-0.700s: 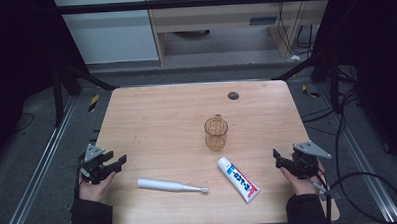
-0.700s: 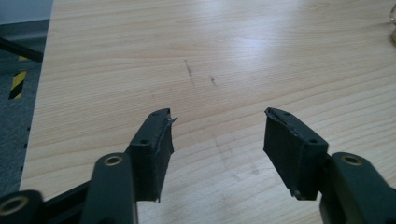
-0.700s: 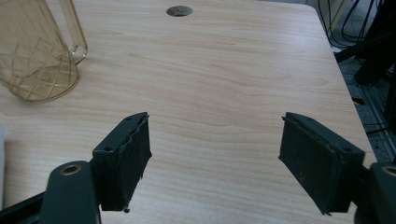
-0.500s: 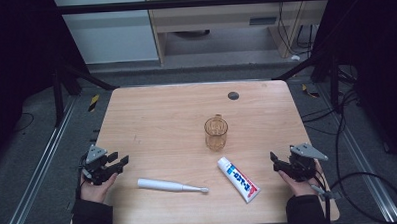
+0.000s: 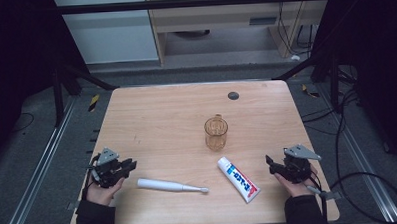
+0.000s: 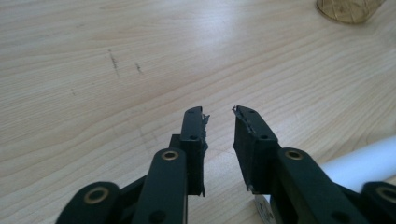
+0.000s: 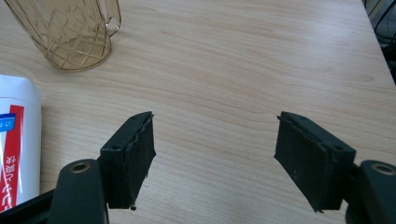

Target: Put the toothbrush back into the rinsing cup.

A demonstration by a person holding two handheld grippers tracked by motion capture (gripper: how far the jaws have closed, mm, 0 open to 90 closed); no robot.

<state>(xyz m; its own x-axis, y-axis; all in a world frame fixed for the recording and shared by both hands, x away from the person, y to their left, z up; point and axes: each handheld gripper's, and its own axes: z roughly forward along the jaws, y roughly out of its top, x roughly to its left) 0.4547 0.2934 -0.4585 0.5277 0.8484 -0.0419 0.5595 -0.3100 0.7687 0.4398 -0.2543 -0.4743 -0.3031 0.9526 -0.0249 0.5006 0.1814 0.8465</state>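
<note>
Left gripper (image 5: 130, 165) rests at the near-left corner of the table (image 5: 161, 113), about 8 o'clock from the table's centre, held in a hand (image 5: 101, 191). Its jaws stand a narrow gap apart with bare wood between them; released, grasping nothing. In the left gripper view the same gripper (image 6: 219, 112) points across the wood, with the cup's base at 1 o'clock.

White electric toothbrush (image 5: 171, 185) lies flat on the table at 3 o'clock from the left gripper, just beside it, not touching, head pointing right.

Amber patterned cup (image 5: 216, 133) stands upright near the table's centre, at 12 o'clock from the toothbrush head, well apart from both grippers.

White toothpaste tube (image 5: 239, 179) lies flat at 5 o'clock from the cup, slanted, cap end toward the cup.

Right gripper (image 5: 269, 165) sits at 3 o'clock from the tube, near it, not touching. Its jaws are spread wide; released, holding nothing. In the right gripper view (image 7: 215, 135) the tube lies at 9 o'clock and the cup at 11 o'clock
</note>
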